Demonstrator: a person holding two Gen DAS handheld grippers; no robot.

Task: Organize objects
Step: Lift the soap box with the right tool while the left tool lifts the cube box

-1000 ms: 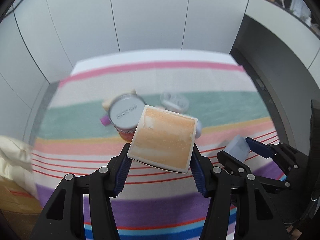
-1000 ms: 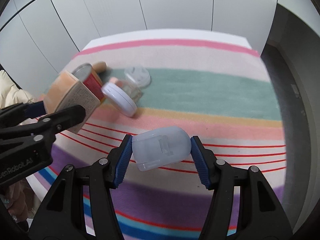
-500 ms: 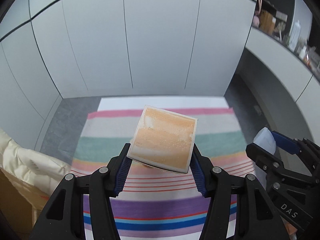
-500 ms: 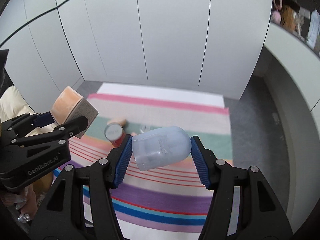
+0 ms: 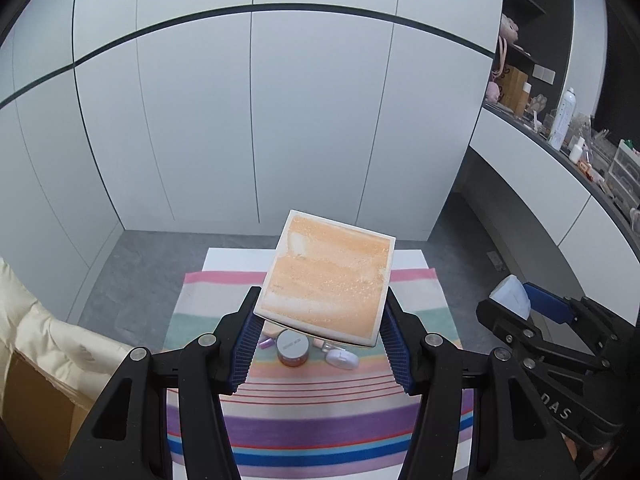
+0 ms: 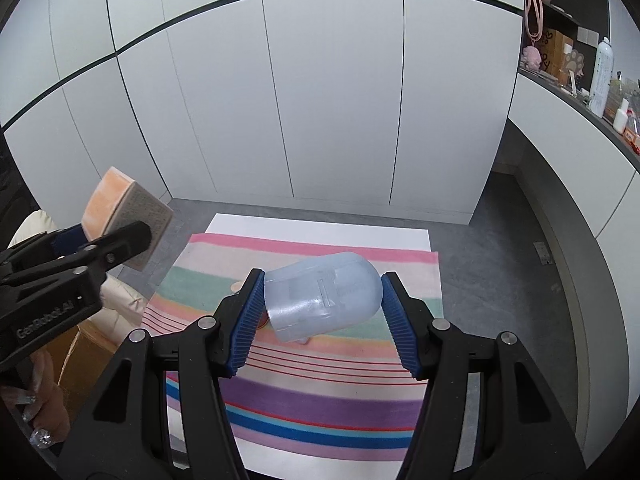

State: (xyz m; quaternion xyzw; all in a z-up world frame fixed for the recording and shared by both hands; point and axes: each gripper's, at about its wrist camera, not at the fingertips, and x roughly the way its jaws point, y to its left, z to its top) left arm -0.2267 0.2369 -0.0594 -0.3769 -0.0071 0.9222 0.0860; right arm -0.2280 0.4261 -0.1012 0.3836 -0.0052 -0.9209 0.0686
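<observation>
My left gripper (image 5: 320,332) is shut on a square orange box (image 5: 328,278), held high above the striped rug (image 5: 304,432); the box also shows in the right wrist view (image 6: 122,210). My right gripper (image 6: 320,320) is shut on a translucent pale-blue plastic case (image 6: 322,296), also held high; its tip shows in the left wrist view (image 5: 512,294). Far below on the rug lie a round red-sided tin with a grey lid (image 5: 293,347), a white oval compact (image 5: 341,359) and a small purple item (image 5: 265,343).
White cabinet doors (image 5: 280,120) stand behind the rug on a grey floor (image 6: 500,260). A curved counter with bottles and clutter (image 5: 580,148) runs along the right. A cream cushion (image 5: 48,332) and a cardboard box (image 5: 36,412) sit at the left.
Both grippers have risen far above the rug with their objects still held. The items on the rug now look small and distant.
</observation>
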